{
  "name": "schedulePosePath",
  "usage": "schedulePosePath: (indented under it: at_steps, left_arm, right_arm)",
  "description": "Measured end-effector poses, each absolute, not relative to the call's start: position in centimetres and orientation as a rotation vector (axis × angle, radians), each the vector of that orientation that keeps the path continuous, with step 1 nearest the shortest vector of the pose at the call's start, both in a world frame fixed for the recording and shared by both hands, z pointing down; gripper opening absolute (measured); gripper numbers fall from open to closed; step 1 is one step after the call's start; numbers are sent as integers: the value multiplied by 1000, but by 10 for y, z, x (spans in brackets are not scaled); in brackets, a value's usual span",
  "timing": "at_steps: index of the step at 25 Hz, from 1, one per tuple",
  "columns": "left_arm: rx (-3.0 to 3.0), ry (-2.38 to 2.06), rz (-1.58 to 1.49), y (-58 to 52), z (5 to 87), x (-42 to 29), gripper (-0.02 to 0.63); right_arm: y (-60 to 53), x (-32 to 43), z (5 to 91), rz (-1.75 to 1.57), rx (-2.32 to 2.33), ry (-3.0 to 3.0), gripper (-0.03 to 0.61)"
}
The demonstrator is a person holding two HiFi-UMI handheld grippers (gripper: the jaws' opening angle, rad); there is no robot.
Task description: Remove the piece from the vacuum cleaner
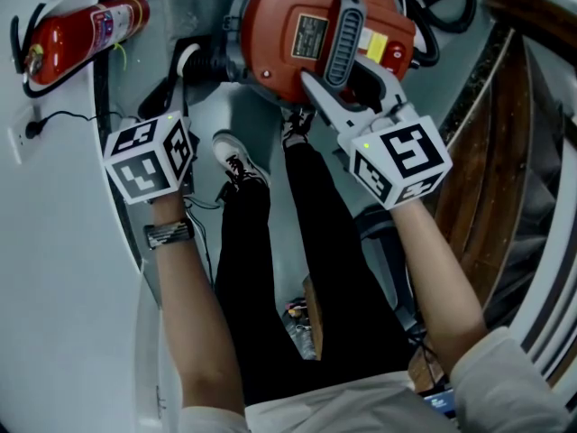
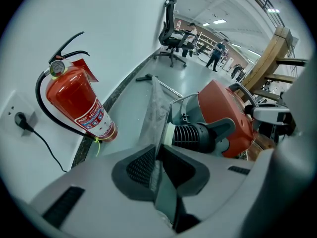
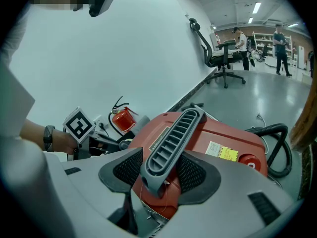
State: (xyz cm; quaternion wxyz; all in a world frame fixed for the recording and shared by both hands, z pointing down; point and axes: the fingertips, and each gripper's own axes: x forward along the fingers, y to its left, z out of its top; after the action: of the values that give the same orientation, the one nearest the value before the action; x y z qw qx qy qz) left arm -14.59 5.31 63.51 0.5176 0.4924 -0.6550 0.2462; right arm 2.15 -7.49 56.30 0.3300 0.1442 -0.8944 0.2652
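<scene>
R claw [image 3: 161, 173] clamps the stiff grey ribbed handle [image 3: 173, 135] on your red vac [image 3: 225, 133]; L claw [image 2: 158, 171] pinches a thin grey sheet [image 2: 159, 115], prob. light.

- We find a white label [image 2: 92, 117] with red print on the red cylindrical fire extinguisher [image 2: 72, 98], too small to read.
- The red round vacuum cleaner body [image 1: 270, 34] bears a grey rating plate [image 1: 313, 32] and a yellow sticker [image 1: 376, 46], both illegible to us.

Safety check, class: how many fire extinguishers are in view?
1. The fire extinguisher stands on the floor against the wall, left of the vacuum cleaner. Others may be hidden.
</scene>
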Motion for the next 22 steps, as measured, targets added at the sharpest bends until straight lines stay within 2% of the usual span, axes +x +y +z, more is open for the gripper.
schedulePosePath:
  at_steps: [22]
  left_arm:
    - [1209, -1596, 637, 52, 633, -145, 46]
  right_arm:
    - [-75, 21, 563, 692, 378, -2342, 219]
